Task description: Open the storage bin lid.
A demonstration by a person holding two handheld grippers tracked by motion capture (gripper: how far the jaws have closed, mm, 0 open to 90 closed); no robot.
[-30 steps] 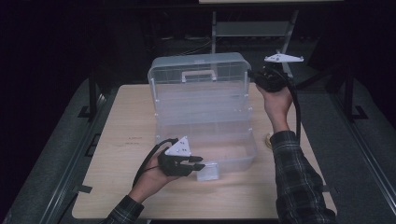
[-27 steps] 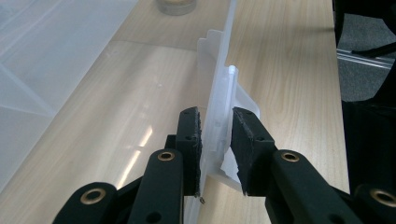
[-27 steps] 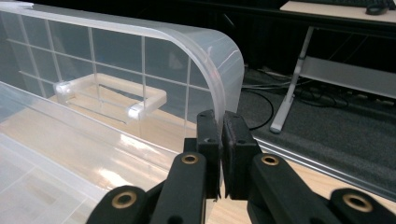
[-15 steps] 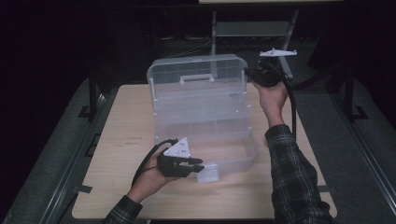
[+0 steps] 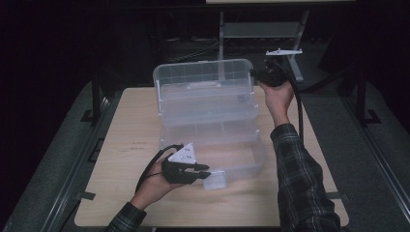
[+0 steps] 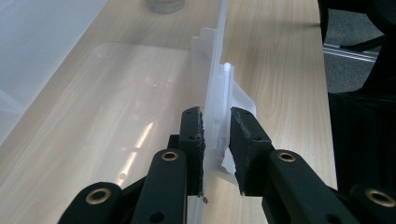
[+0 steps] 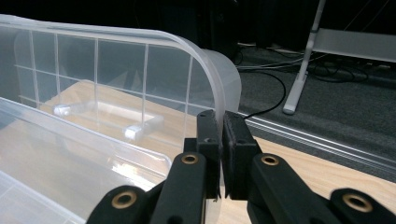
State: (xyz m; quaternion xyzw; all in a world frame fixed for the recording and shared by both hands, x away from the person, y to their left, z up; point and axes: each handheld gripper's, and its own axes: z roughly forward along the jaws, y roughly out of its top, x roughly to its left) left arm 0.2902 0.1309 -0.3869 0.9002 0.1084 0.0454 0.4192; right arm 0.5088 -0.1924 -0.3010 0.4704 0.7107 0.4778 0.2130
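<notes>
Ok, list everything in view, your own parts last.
box: one, clear plastic, mid-table, open.
lid: one, clear, raised at the box's far side, handle on it.
latch: one, clear, at the box's near wall.
table: one, light wood.
stand: one, grey metal, behind the table.
left gripper: one, black, clamped on the latch.
right gripper: one, black, clamped on the lid's rim.
sleeves: two, plaid.

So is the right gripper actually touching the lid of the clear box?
Touching. In the right gripper view, the right gripper is shut on the lid, both pads pressed against its rim with no gap.
</notes>
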